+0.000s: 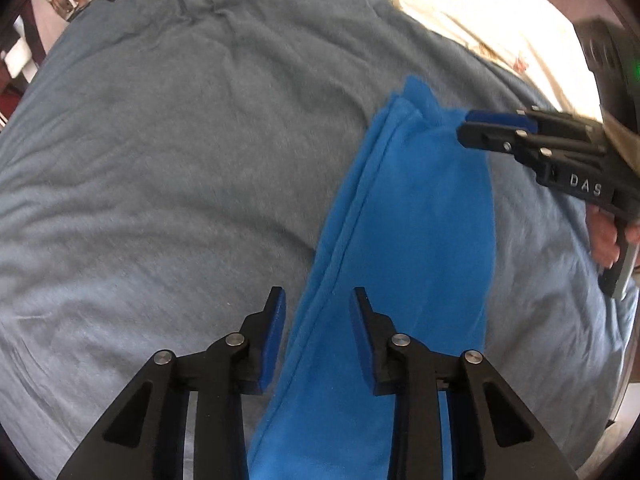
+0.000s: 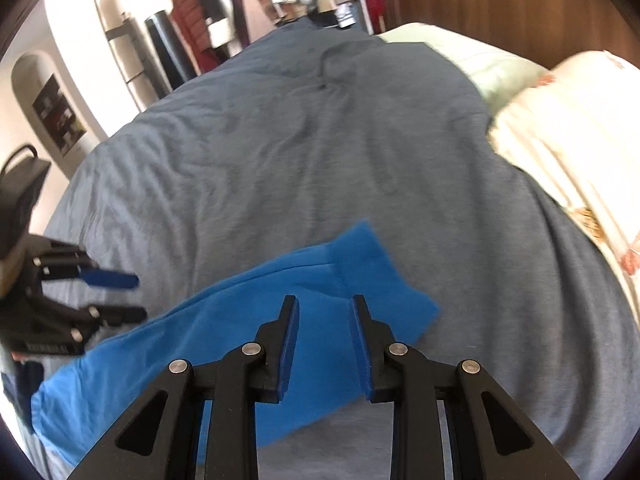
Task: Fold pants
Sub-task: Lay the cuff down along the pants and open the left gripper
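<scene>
Blue pants [image 1: 404,240] lie flat as a long folded strip on a grey bedsheet [image 1: 180,160]. My left gripper [image 1: 319,294] is open and empty, hovering over the strip's near part, its left edge between the fingers. My right gripper [image 1: 464,124] shows at the right, open, above the strip's far cuff end. In the right wrist view the pants [image 2: 248,320] run from lower left to the cuffs [image 2: 372,264], and my right gripper [image 2: 324,302] is open and empty just above the cuff area. The left gripper [image 2: 138,296] appears open at the left edge.
A cream flowered pillow [image 2: 568,148] and a pale green pillow [image 2: 480,60] lie at the bed's head, right of the pants. Hanging clothes [image 2: 208,12] and a white wall stand beyond the bed's far side.
</scene>
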The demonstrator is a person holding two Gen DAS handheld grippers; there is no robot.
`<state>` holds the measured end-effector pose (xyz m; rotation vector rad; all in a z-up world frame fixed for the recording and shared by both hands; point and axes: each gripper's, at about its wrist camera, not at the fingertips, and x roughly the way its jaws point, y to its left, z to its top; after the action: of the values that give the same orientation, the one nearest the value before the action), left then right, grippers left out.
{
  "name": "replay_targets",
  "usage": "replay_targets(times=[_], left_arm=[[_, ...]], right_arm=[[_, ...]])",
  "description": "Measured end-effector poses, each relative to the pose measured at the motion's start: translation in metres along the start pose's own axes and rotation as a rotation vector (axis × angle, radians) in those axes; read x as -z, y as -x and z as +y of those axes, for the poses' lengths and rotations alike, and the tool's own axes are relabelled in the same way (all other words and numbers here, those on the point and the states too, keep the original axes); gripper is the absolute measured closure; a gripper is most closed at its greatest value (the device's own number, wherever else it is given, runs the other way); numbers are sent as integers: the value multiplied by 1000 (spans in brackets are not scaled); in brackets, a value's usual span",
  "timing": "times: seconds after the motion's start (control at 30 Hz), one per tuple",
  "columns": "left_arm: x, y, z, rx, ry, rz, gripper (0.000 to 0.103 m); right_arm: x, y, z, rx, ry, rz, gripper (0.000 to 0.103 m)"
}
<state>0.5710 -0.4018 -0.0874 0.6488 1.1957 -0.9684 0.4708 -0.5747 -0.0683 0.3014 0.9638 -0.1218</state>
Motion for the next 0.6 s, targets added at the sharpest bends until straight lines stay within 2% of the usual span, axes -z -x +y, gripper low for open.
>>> replay_targets(times=[0.2, 0.27, 0.43, 0.53, 0.6], left_arm=[[-6, -18, -5, -12, -2, -19, 71], [-8, -23, -7, -11, -5, -22, 76], [-20, -35, -16, -14, -39, -10, 82], [-19, -35, -18, -14, -56, -8, 92], [-17, -32, -20, -37, -72, -25, 93]], right_arm=[[4, -12, 3, 17, 0, 28, 76], [4, -13, 0, 36, -10, 31, 76], [6, -13, -16, 65, -43, 33, 76], [7, -11, -26, 73, -73, 28, 76], [7, -11, -32, 79, -96, 24, 76]])
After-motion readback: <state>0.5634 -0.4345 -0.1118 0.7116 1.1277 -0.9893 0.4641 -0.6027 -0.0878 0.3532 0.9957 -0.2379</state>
